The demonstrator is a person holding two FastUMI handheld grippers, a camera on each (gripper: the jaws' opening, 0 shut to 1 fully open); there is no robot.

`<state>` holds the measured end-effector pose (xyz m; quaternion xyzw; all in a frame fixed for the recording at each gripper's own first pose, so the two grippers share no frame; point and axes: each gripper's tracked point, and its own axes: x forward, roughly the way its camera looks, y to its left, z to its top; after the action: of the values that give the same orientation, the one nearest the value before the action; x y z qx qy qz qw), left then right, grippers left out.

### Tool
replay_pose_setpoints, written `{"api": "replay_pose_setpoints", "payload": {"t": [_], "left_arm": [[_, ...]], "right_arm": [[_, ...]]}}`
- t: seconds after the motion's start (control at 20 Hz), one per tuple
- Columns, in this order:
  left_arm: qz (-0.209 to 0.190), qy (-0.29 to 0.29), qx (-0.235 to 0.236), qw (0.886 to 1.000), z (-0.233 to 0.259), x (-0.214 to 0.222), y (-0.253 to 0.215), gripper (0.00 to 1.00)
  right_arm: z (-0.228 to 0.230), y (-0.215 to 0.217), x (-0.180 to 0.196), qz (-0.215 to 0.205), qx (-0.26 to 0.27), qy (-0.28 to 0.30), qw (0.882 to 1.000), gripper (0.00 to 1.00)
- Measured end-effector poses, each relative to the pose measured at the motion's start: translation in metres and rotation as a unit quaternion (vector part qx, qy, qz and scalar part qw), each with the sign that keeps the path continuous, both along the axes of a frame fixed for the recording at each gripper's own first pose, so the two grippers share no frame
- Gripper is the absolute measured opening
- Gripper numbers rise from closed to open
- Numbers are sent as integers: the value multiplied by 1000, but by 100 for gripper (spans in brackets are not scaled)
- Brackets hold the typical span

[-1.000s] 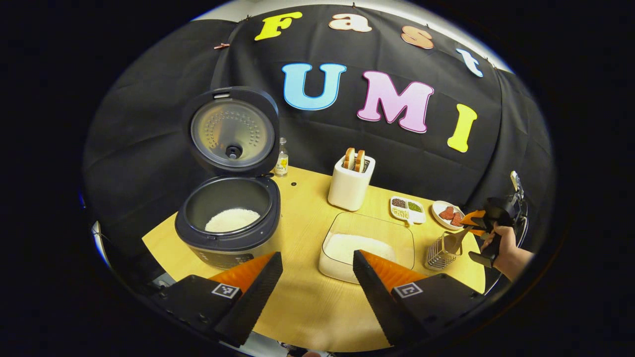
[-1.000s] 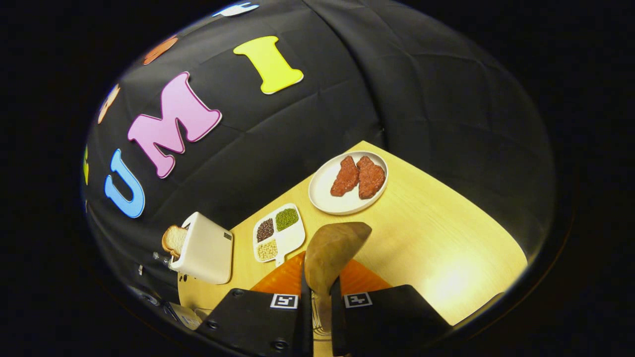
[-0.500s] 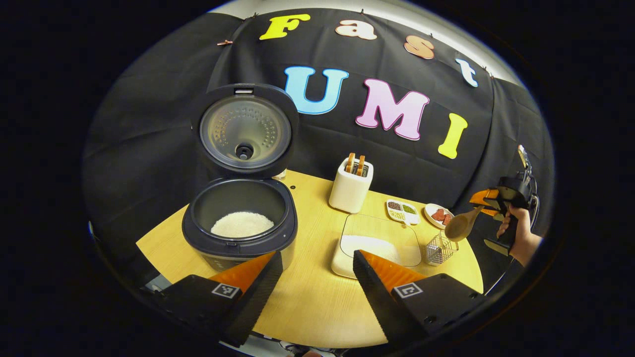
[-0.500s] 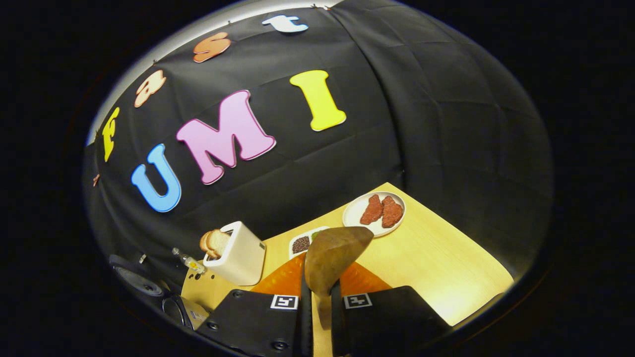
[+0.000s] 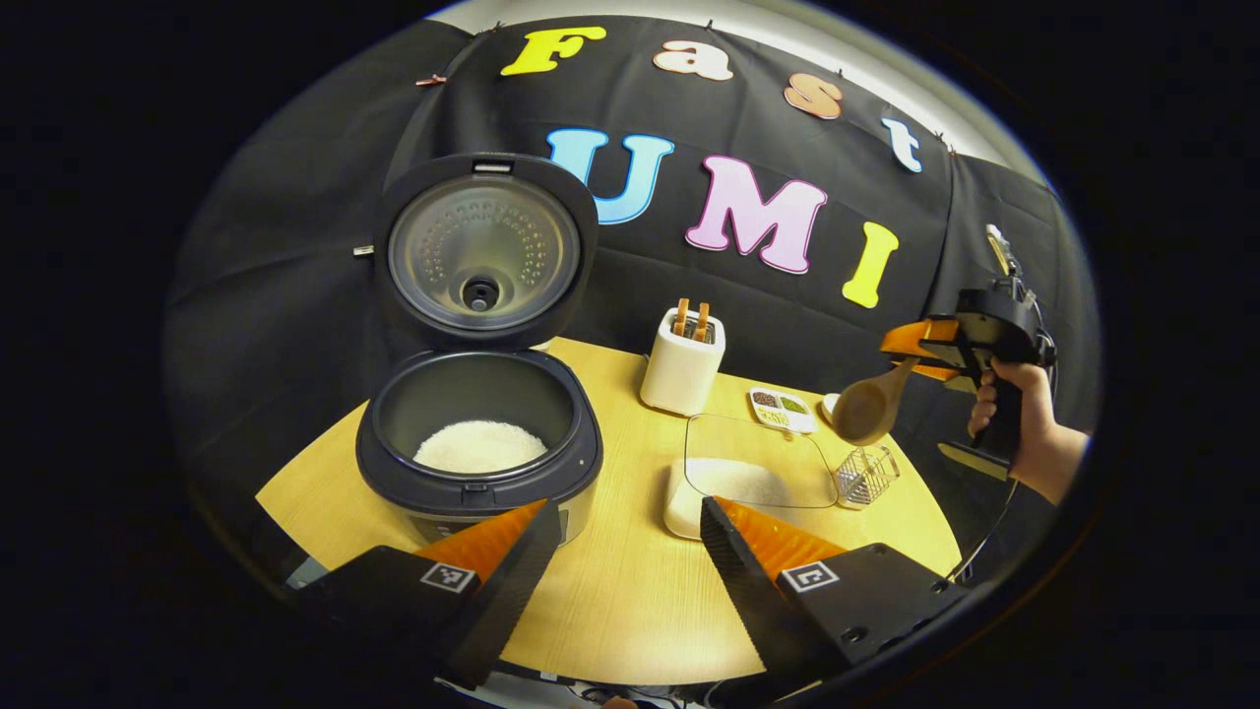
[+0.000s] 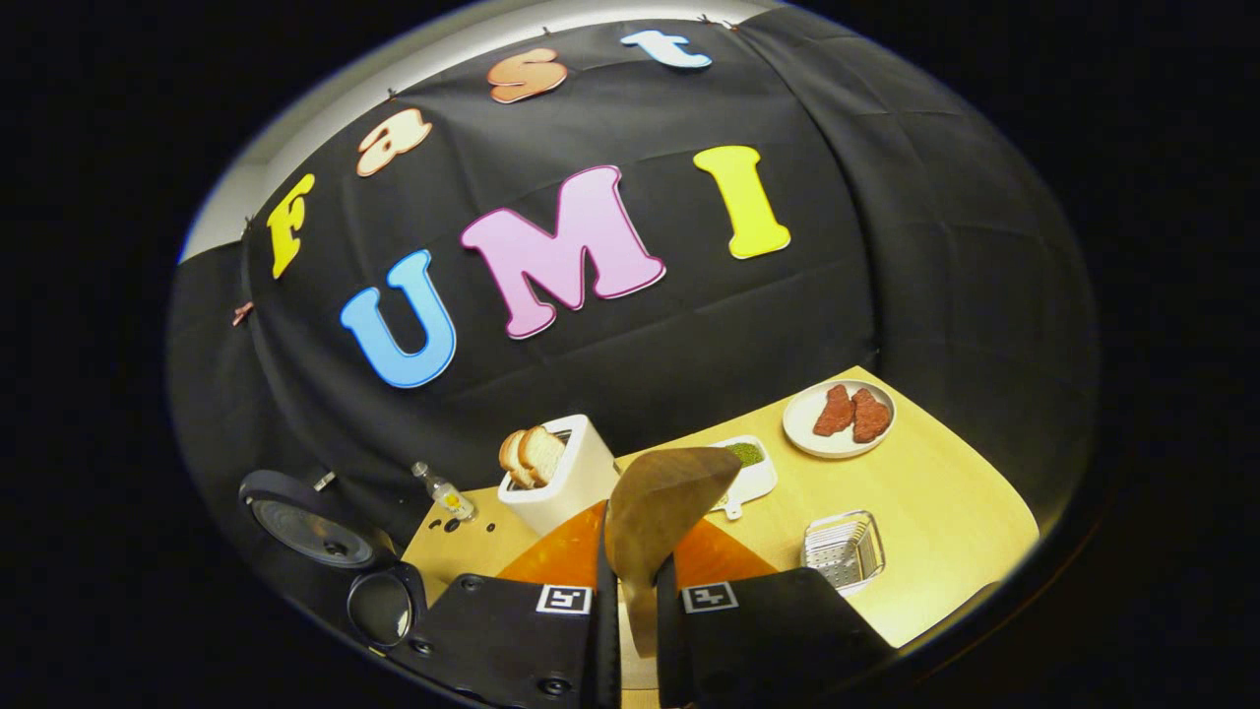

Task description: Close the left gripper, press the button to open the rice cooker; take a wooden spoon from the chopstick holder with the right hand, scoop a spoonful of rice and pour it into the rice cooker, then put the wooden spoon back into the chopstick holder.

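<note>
Rice lies white in the dark round rice cooker [image 5: 479, 448], lid up, near the yellow wooden desk's [image 5: 630, 601] left edge. The left gripper [image 5: 628, 540] hangs spread before it. The right gripper [image 6: 631, 601] pinches the brown wooden spoon [image 6: 658, 507] aloft over the wire chopstick holder [image 5: 865, 474] by the right edge

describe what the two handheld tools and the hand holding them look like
The left tool has two long wedge-shaped fingers with saw-toothed inner edges on black bodies, each bearing a small square black-and-white marker. The right tool is a dark pistol-grip unit with a part sticking up on top and a thin cable hanging below it. The hand gripping it is bare, with no sleeve or glove in sight.
</note>
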<state>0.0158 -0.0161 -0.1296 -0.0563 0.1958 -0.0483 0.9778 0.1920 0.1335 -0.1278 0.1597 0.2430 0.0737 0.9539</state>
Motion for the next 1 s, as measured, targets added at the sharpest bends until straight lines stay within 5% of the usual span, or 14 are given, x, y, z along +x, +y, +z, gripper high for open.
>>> {"api": "replay_pose_setpoints", "payload": {"t": [0.6, 0.7, 1.0], "left_arm": [[-29, 21, -6, 999, -26, -4, 24, 95], [-30, 27, -1, 999, -33, -5, 31, 95], [-18, 25, 0, 1000, -37, -4, 48, 95]], "right_arm": [[-110, 51, -3, 16, -40, 58, 997, 14], [-131, 57, -9, 16, -45, 74, 996, 19], [-162, 90, -34, 9, -4, 122, 993, 19]]}}
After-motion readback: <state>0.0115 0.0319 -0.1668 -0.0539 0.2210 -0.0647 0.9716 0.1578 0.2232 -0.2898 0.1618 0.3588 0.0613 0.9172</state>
